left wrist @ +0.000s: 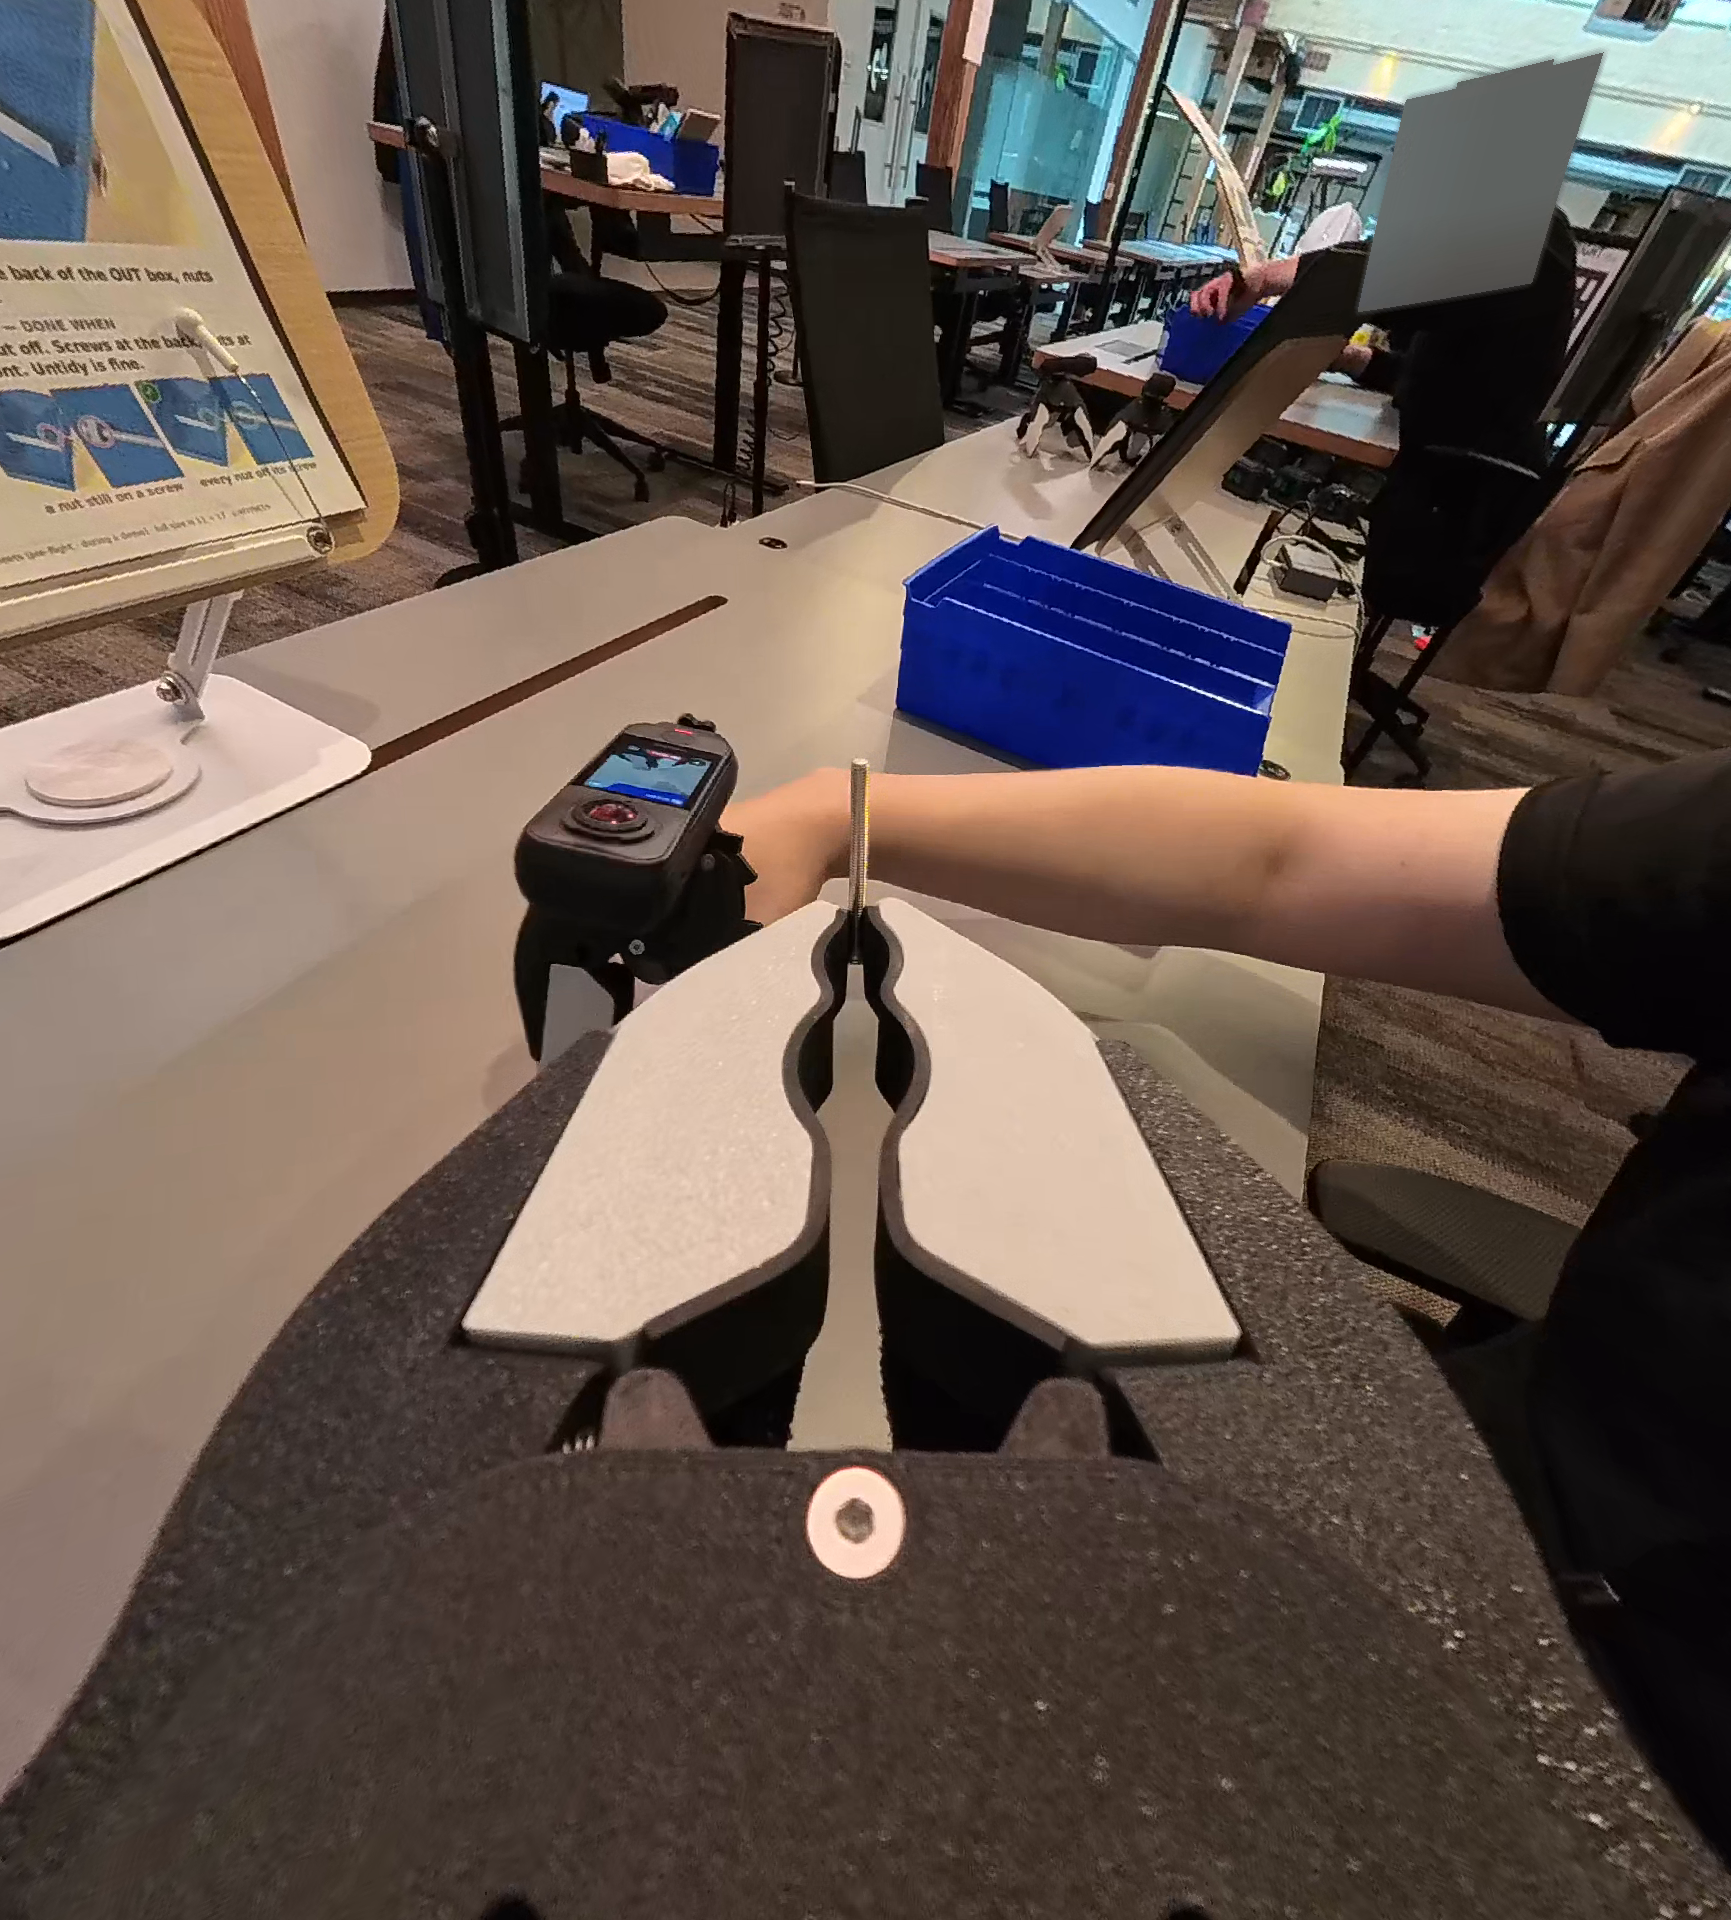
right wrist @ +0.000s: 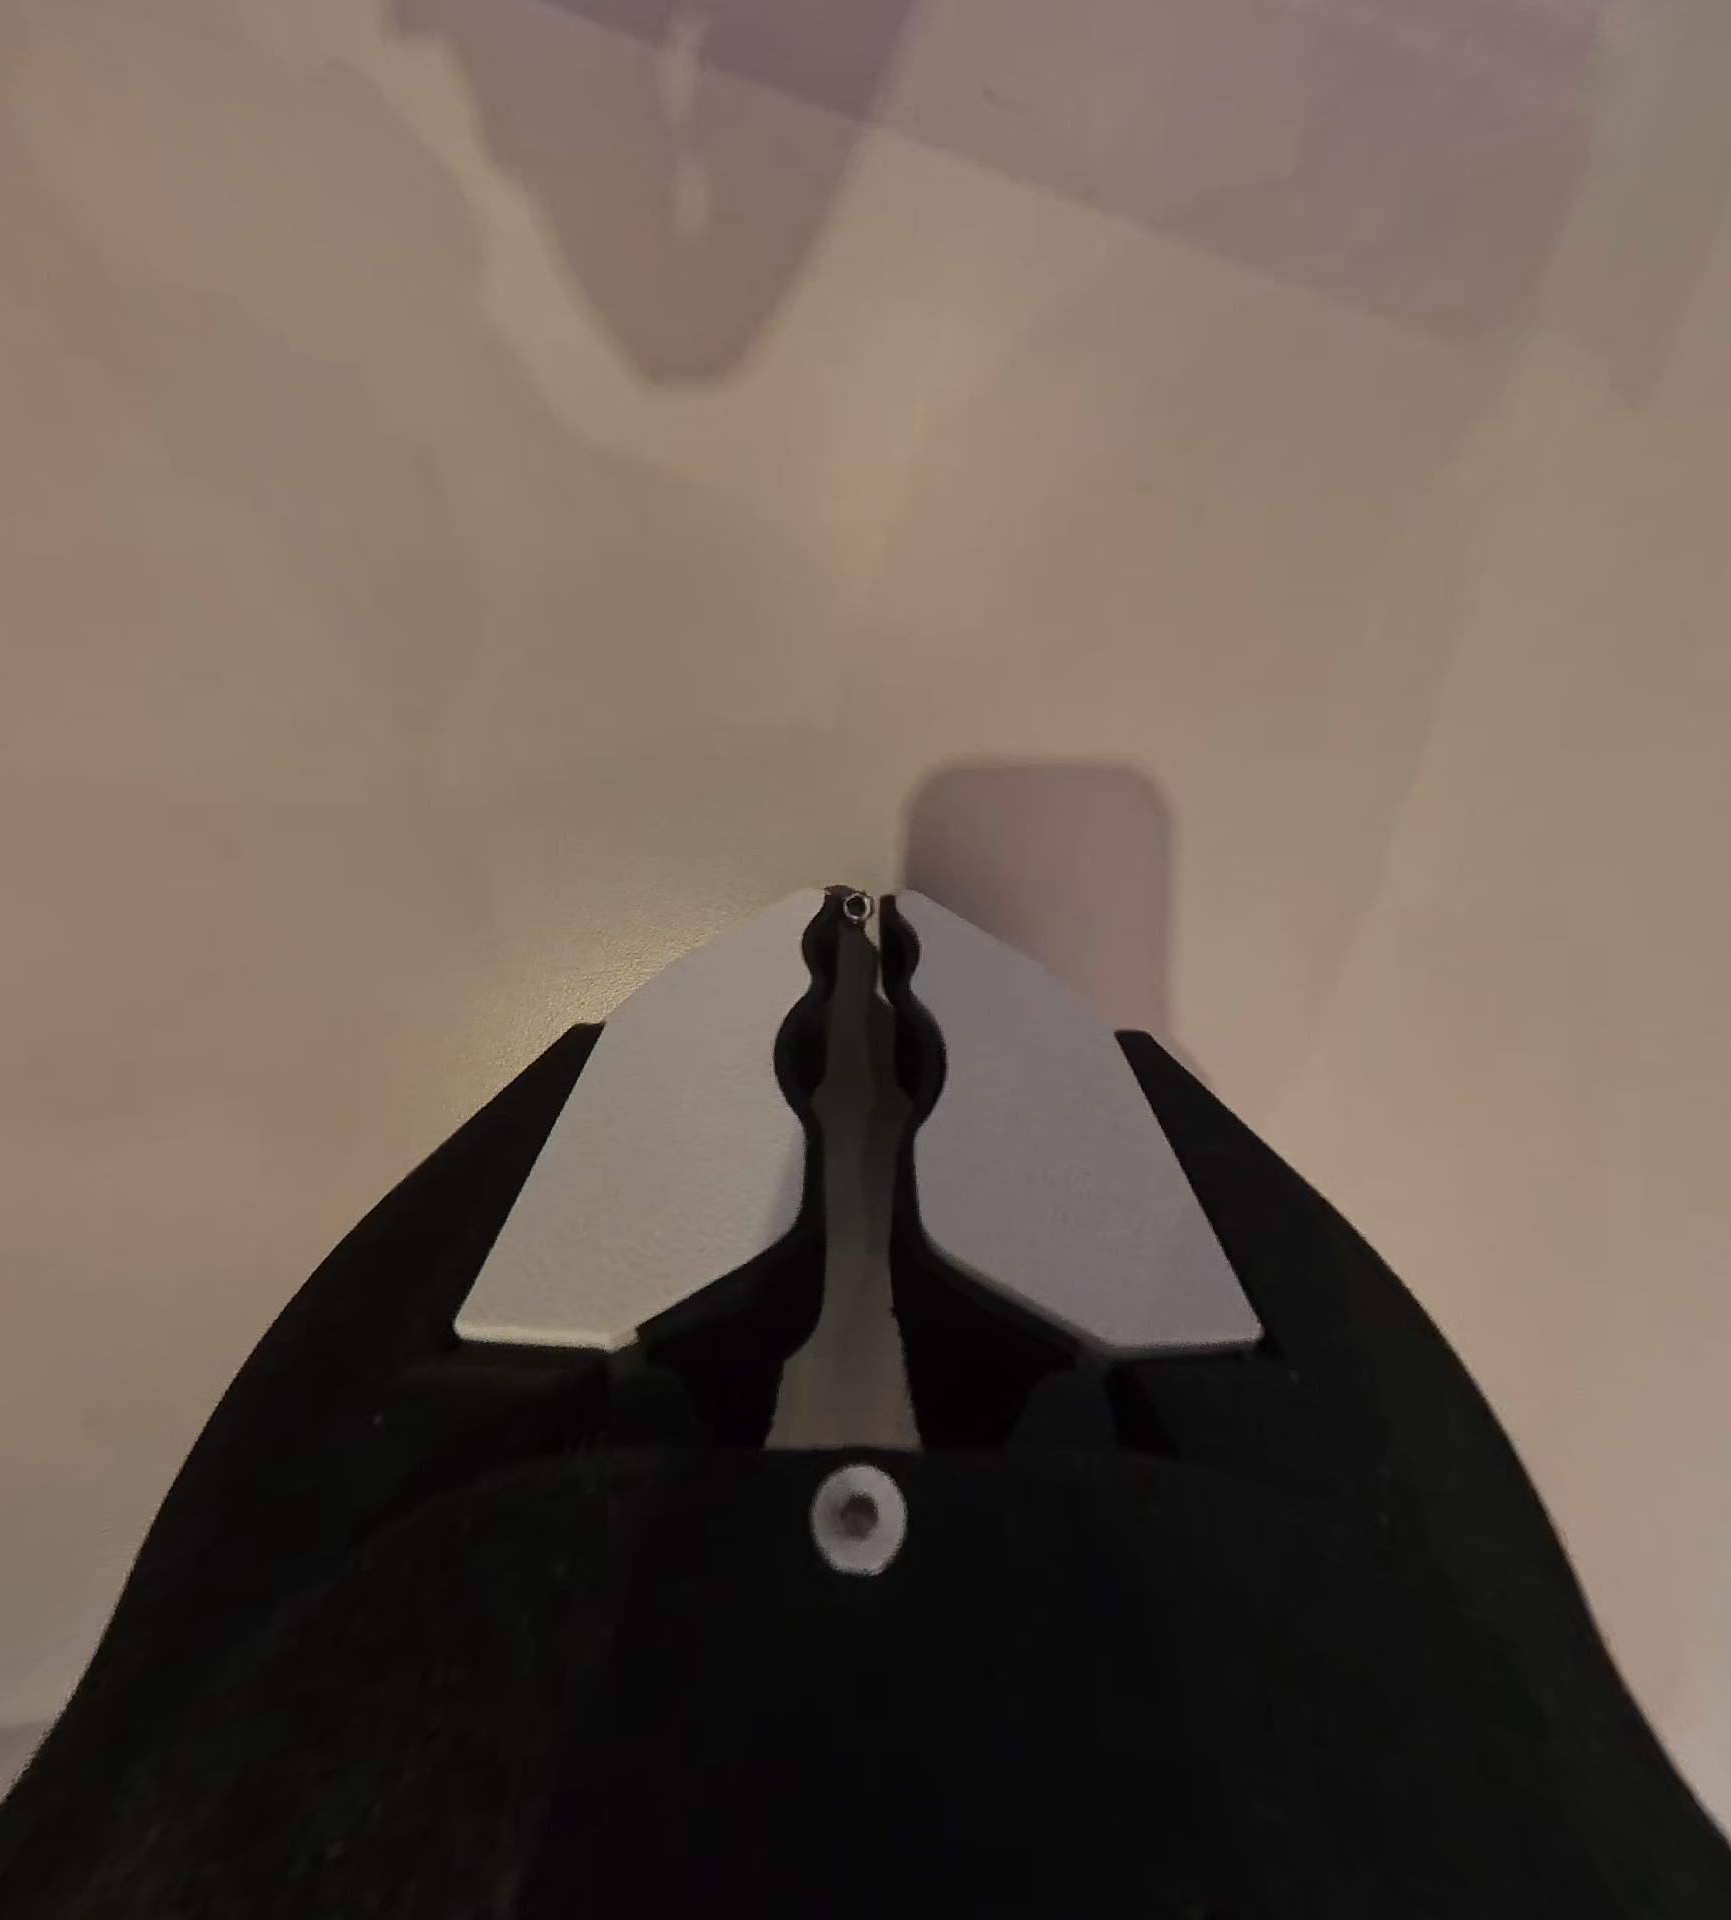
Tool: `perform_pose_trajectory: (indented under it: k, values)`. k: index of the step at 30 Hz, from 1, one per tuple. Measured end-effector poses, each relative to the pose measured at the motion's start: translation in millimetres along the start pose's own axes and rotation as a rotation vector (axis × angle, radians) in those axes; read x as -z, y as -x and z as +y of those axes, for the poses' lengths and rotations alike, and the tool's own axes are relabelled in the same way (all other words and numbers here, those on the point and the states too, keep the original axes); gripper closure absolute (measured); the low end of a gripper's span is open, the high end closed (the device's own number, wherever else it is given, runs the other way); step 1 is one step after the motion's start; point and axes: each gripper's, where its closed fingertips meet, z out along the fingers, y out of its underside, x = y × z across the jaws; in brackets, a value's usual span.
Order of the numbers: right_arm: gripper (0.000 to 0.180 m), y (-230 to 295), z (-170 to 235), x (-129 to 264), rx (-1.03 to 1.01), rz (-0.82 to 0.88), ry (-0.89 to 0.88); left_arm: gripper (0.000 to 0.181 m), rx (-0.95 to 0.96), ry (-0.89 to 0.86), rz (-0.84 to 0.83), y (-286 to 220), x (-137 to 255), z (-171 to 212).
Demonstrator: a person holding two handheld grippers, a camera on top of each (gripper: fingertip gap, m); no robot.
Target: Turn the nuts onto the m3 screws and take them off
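Observation:
In the left wrist view my left gripper [left wrist: 856,920] is shut on a long thin m3 screw [left wrist: 858,842] that stands upright out of its fingertips. Beyond it, the right gripper [left wrist: 622,862] with its camera body points down at the table, held by a bare-armed hand. In the right wrist view my right gripper [right wrist: 859,902] is shut on a tiny metal nut [right wrist: 855,906] pinched at the very tips, close above the pale table surface [right wrist: 425,623]. The screw does not show in the right wrist view.
A blue bin [left wrist: 1089,655] sits on the grey table [left wrist: 217,1091] behind the arm. An instruction sheet on a white stand [left wrist: 113,748] stands at the left. A person in black sits at the right. Office desks and chairs lie beyond. Some 25 cm of space lies between my two pairs of fingers.

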Motion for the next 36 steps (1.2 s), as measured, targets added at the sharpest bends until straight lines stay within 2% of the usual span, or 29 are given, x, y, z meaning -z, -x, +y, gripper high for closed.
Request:
perform_pose_trajectory:
  k: [7,10,14,18,21,26,28,32,36]
  values:
    - [0.175,0,1,1,-0.012,0.039,-0.050,0.179,0.013,0.009,-0.011,6,-4,6]
    - [0.175,6,4,13,-0.030,0.081,-0.109,0.179,0.017,0.027,-0.039,15,-14,19]
    - [0.175,18,6,55,-0.058,0.137,-0.230,0.179,0.020,0.076,-0.042,30,-49,46]
    - [0.175,23,14,117,-0.077,0.199,-0.292,0.179,0.016,0.134,0.007,46,-99,61]
    - [0.175,30,15,168,-0.083,0.248,-0.382,0.179,-0.001,0.181,0.074,49,-131,58]
    - [0.175,41,10,240,-0.062,0.320,-0.542,0.179,-0.141,0.239,0.193,34,-174,32]
    - [0.175,47,4,255,-0.040,0.314,-0.597,0.179,-0.206,0.278,0.176,35,-187,25]
    - [0.175,39,3,269,-0.072,0.393,-0.588,0.179,-0.333,0.388,0.122,40,-201,24]
    - [0.175,44,-2,260,-0.048,0.366,-0.553,0.179,-0.317,0.387,0.155,28,-200,23]
